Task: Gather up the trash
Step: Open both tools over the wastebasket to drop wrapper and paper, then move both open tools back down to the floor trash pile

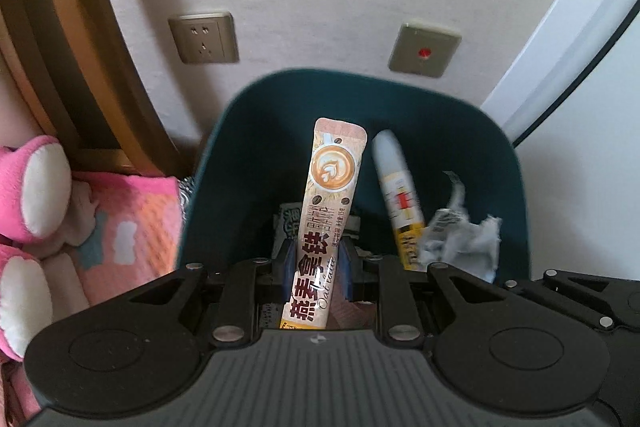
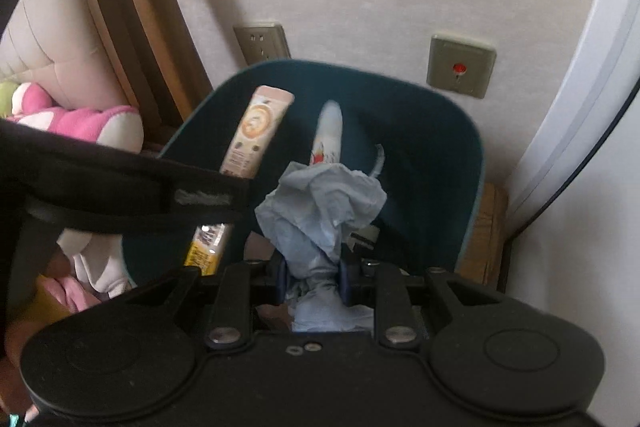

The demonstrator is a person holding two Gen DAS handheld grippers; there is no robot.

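We are holding both grippers over the dark green bin (image 1: pixel 500 155). The left gripper (image 1: pixel 318 263) is clamping a coffee sachet (image 1: pixel 324 211); the right gripper (image 2: pixel 312 277) is pinching a crumpled tissue (image 2: pixel 320 199). A spray tube (image 1: pixel 396 187) is already leaning inside. We are judging that the tall sachet could tip over the rim on release, or the tissue could cling to the pads.

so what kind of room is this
Probably a bedroom, perhaps a hotel or care room: a padded headboard in a wooden frame, pink plush toys on bedding, and a wall socket beside a red-button panel above the teal bin.
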